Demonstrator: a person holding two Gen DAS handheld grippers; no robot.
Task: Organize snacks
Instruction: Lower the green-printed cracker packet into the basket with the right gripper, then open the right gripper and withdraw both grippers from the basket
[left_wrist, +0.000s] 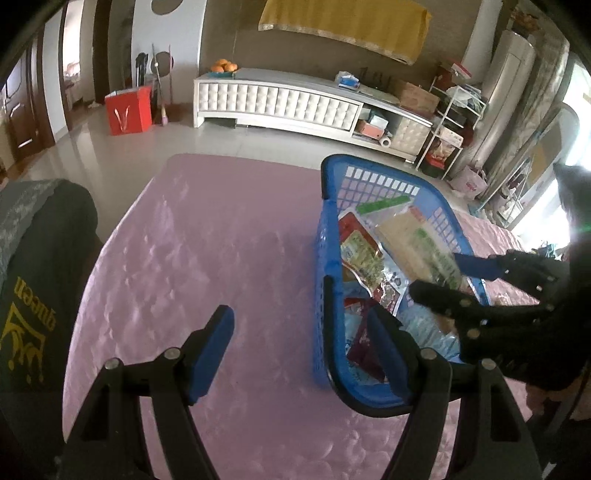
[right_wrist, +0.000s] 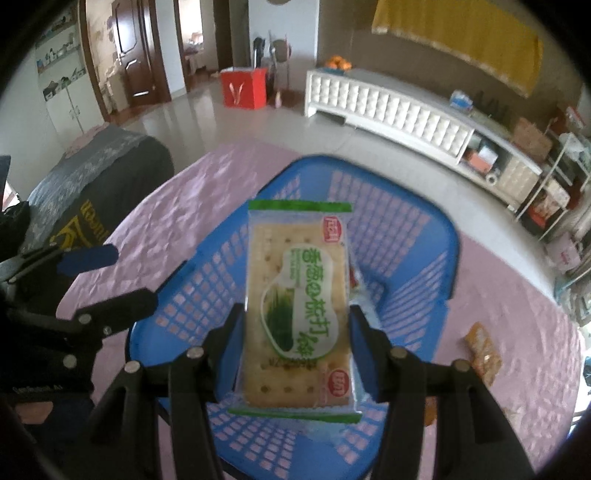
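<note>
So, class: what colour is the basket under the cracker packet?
Blue basket, clearest in the right wrist view.

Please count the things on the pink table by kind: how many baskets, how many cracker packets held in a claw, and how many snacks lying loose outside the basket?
Blue basket: 1
Cracker packet held in the right claw: 1
Orange snack loose on the table: 1
Total: 3

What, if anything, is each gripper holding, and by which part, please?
The right gripper pinches the cracker packet by its long side edges; the left gripper holds nothing.
</note>
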